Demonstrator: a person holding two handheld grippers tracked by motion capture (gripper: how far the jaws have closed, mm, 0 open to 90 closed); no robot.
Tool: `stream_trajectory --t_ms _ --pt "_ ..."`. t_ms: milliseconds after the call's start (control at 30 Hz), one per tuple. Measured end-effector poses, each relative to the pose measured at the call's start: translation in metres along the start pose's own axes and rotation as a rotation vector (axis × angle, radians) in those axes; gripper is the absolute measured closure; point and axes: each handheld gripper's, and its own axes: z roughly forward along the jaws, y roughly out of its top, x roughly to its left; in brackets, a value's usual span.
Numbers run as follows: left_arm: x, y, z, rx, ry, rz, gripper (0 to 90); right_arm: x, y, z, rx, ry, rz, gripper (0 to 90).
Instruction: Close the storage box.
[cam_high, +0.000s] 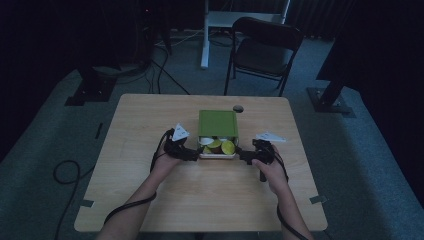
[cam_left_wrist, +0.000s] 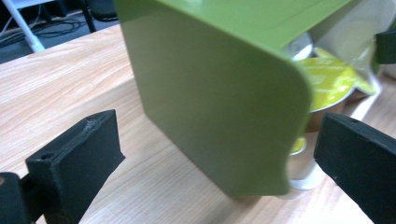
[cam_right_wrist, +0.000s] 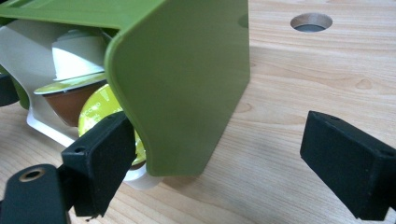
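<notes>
Left claw (cam_high: 192, 154) and right claw (cam_high: 243, 155) agape, flanking green box (cam_high: 217, 123).

Matte olive-green plastic box shell (cam_left_wrist: 219, 93), plain, no print; a glossier lighter green on its top face. Inner white plastic drawer tray (cam_right_wrist: 37, 119) pale, faintly grey. Round coffee capsules (cam_right_wrist: 70, 93): brown cup bodies, yellow-green foil lids (cam_left_wrist: 329, 77) with faint lighter lettering; one white-topped capsule (cam_right_wrist: 74, 58). Light wooden table top (cam_high: 200, 195), fine straight grain, pale beige. Left gripper (cam_left_wrist: 215, 154) and right gripper (cam_right_wrist: 233, 154) both matte black. Folding chair (cam_high: 265, 50) black. Floor dark grey.
</notes>
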Motion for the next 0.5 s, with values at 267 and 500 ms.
stream_trajectory --t_ms 267,500 --pt "-0.007 0.004 -0.01 -0.036 -0.003 -0.005 0.8 0.009 0.003 -0.003 -0.034 -0.007 -0.063 10.3" --pt "-0.009 0.005 -0.018 -0.048 -0.014 -0.004 0.8 0.011 0.003 -0.009 -0.056 -0.012 -0.055 10.3"
